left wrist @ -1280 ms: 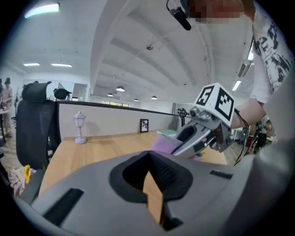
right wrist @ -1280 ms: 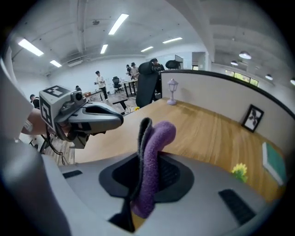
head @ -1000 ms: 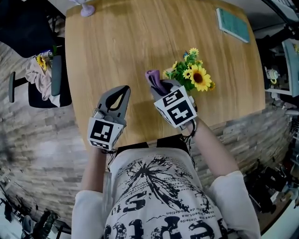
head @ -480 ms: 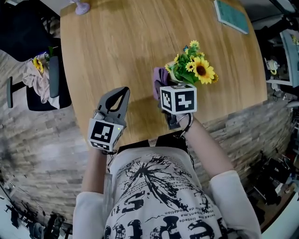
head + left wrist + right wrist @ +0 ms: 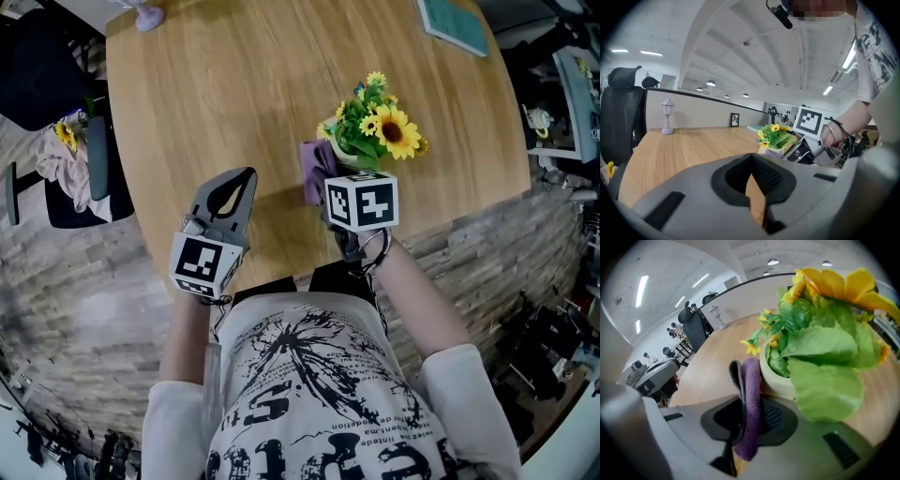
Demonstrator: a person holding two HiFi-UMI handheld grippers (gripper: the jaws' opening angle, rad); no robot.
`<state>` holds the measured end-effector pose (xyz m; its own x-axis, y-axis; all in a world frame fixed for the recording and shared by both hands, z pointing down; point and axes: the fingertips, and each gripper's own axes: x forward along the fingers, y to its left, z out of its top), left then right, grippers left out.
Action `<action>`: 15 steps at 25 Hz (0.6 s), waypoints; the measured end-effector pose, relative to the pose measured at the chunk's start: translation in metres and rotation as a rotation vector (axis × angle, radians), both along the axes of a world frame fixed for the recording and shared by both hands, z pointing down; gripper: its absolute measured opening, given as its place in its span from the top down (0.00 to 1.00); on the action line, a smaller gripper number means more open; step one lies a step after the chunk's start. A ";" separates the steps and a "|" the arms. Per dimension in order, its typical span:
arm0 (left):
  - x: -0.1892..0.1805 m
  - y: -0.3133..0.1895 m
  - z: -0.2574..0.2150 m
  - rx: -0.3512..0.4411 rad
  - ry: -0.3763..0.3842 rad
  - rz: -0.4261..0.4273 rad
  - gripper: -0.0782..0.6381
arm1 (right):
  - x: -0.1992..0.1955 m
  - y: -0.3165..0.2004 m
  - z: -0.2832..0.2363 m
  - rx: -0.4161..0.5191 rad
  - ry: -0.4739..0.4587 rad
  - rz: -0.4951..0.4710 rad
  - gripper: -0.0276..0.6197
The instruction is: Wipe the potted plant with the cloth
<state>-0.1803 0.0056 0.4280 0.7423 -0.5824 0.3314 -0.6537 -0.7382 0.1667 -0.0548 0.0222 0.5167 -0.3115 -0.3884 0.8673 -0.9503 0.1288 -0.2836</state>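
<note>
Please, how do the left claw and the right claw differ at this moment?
The left claw is shut on nothing; the right claw is shut on the purple cloth. The left claw is apart from the potted plant, over bare table; the right claw is close beside the pot, and its cloth seems to touch it. Both are grey and shut.

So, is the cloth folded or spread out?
Folded: the cloth shows doubled, pinched in the right tongs, beside the pot.

Open-plan office, wooden desk (image 5: 234, 84), black swivel chair (image 5: 621, 117), partition panel (image 5: 698, 112), ceiling strip lights (image 5: 652, 53)
</note>
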 end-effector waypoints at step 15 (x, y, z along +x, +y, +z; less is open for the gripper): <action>0.067 0.008 0.011 -0.010 -0.023 0.055 0.89 | 0.043 0.042 0.011 -0.085 0.038 -0.335 0.82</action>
<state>-0.1133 0.0134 0.4392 0.7654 -0.5373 0.3543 -0.6157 -0.7716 0.1600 -0.0119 0.0645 0.5273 -0.3763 -0.1964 0.9054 -0.8694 0.4127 -0.2718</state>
